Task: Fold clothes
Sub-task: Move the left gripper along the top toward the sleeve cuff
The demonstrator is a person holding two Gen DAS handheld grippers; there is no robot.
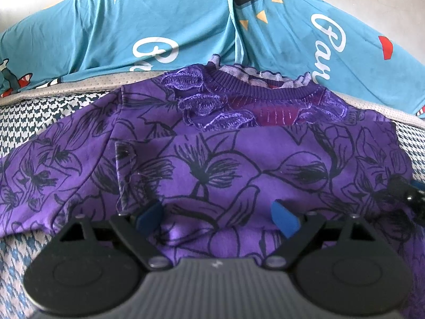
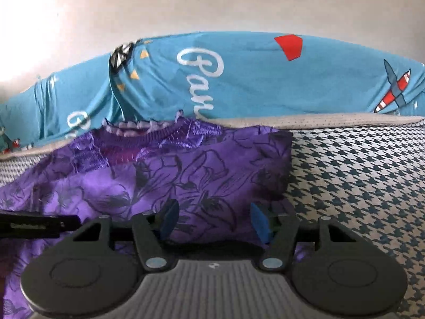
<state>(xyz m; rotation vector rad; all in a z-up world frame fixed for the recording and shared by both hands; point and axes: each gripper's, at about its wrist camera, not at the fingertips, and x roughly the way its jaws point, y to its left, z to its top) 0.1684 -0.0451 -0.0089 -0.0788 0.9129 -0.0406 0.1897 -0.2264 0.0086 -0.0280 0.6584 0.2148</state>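
A purple top (image 1: 212, 156) with black flower outlines and a ribbed collar (image 1: 255, 79) lies partly folded on a houndstooth cover, collar at the far side. My left gripper (image 1: 216, 216) is open just above the near part of the top, blue pads apart. My right gripper (image 2: 215, 222) is open over the top's right near part (image 2: 186, 175). The right gripper's black tip shows at the right edge of the left wrist view (image 1: 409, 188). The left gripper's black body shows at the left of the right wrist view (image 2: 37, 226).
The houndstooth cover (image 2: 358, 175) extends to the right of the top and to its left (image 1: 32, 117). Blue printed pillows (image 1: 164, 26) lie along the far side behind a grey mesh border (image 2: 332, 121), also in the right wrist view (image 2: 252, 79). A pale wall stands beyond.
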